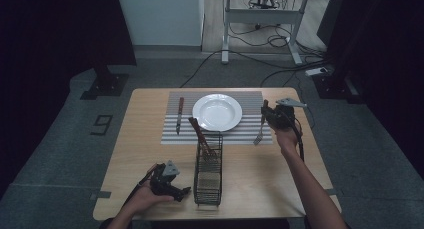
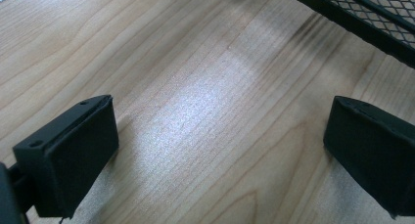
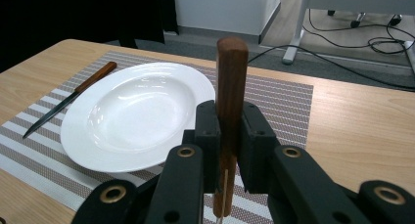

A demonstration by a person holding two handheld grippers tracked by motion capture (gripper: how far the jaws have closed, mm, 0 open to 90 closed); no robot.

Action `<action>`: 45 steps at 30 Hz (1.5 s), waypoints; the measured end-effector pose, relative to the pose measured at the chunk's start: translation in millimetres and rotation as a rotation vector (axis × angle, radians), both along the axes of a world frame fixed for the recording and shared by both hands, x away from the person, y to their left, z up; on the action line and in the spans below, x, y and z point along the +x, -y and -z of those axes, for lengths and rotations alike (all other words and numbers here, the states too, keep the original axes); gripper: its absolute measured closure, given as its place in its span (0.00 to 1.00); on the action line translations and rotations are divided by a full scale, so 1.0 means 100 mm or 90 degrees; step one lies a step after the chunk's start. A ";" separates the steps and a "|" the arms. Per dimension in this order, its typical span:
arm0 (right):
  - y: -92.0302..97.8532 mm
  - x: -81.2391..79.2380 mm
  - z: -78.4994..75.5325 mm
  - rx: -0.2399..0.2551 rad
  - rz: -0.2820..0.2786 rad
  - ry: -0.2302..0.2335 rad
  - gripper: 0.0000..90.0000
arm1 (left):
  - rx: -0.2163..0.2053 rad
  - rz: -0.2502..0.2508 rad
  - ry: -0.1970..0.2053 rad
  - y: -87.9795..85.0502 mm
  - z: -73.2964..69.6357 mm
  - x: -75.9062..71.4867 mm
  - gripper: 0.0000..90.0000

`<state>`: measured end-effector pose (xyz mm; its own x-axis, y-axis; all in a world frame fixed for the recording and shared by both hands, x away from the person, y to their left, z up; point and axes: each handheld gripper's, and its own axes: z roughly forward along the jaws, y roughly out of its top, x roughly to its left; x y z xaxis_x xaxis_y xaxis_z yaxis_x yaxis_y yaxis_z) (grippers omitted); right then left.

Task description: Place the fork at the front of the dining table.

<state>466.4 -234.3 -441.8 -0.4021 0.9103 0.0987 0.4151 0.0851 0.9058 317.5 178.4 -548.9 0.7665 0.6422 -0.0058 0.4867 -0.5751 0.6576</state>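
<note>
One knife [image 1: 179,115] left of plate [image 1: 217,112]; basket [image 1: 208,169] nearby.

- Counter [image 2: 195,111]: pale wood, visible grain, soft sheen.
- Plate [image 3: 137,111]: glossy white ceramic.
- Placemat [image 3: 279,94]: woven, striped, matt.
- Basket [image 1: 208,171]: black wire mesh.
- Fork [image 3: 231,87]: smooth wooden handle.

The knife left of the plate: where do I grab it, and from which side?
Grip the knife's wooden handle, its far end, coming straight down with jaws across it. It lies flat on the placemat, blade toward you, clear of the plate, so there's room on both sides.
</note>
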 end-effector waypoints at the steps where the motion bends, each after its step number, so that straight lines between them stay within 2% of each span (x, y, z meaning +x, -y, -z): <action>1: 0.00 0.00 0.00 -0.001 0.002 0.002 0.89 | 0.000 0.000 0.000 0.00 0.00 0.00 0.00; 9: -0.02 0.06 0.01 0.000 0.015 0.008 0.90 | 0.000 0.000 0.000 0.00 0.00 0.00 0.00; 16: -0.12 0.20 -0.01 -0.025 0.010 -0.001 0.90 | 0.000 0.000 0.000 0.00 0.00 0.00 0.00; 24: -0.24 0.46 0.01 -0.039 0.021 -0.034 0.90 | 0.000 0.000 0.000 0.00 0.00 0.00 0.00; 28: -0.28 0.54 0.04 -0.041 0.022 -0.039 0.90 | 0.000 0.000 0.000 0.00 0.00 0.00 0.00; 32: -0.31 0.66 0.06 -0.043 0.027 -0.061 0.90 | -0.001 -0.001 0.000 0.00 0.00 0.00 0.00; 39: -0.37 0.89 0.16 -0.049 0.041 -0.094 0.90 | -0.001 -0.001 0.000 0.00 0.00 0.00 0.00; 42: -0.38 1.01 0.23 -0.052 0.056 -0.119 0.89 | -0.001 -0.001 0.000 0.00 0.00 0.00 0.00; 45: -0.37 1.06 0.27 -0.059 0.066 -0.129 0.89 | -0.001 0.000 0.000 0.00 0.00 0.00 0.00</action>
